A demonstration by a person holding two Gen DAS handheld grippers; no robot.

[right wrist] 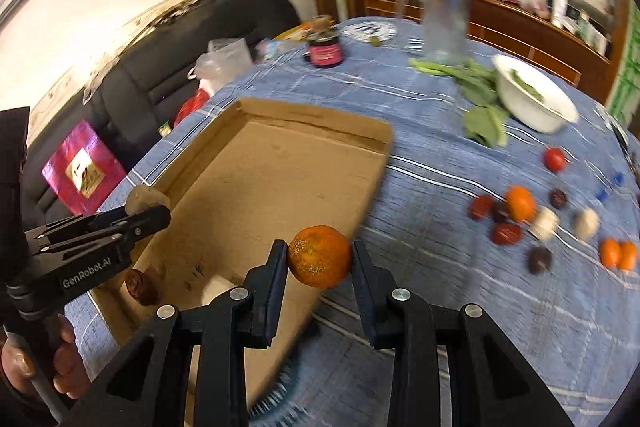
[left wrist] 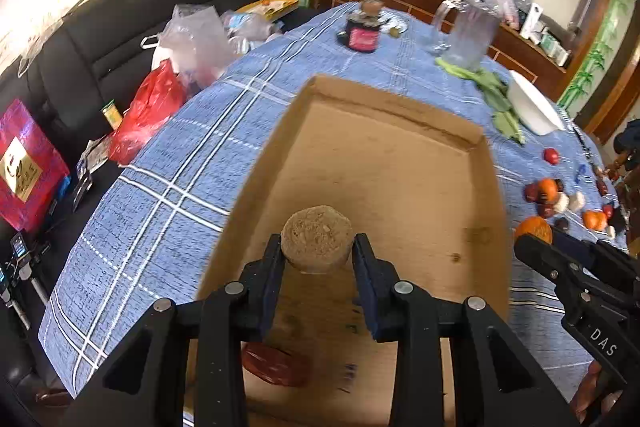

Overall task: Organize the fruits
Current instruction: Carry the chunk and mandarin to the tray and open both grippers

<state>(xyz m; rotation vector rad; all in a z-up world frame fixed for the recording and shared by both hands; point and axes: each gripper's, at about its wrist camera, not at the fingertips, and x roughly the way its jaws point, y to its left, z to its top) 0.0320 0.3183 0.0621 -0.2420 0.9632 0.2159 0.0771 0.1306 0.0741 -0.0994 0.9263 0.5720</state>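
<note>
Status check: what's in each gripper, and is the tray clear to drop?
Left gripper shut on tan round piece, over cardboard tray. Right gripper shut on orange at tray's edge. Dark fruit already inside.

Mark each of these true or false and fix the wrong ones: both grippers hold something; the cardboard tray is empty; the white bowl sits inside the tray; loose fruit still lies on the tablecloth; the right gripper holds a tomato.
1. Both grippers hold something. True: the left gripper is shut on a tan round piece, the right gripper on an orange.
2. The cardboard tray is empty. False: a dark red fruit lies in its near corner.
3. The white bowl sits inside the tray. False: it stands on the tablecloth, beside leafy greens.
4. Loose fruit still lies on the tablecloth. True.
5. The right gripper holds a tomato. False: an orange.
</note>
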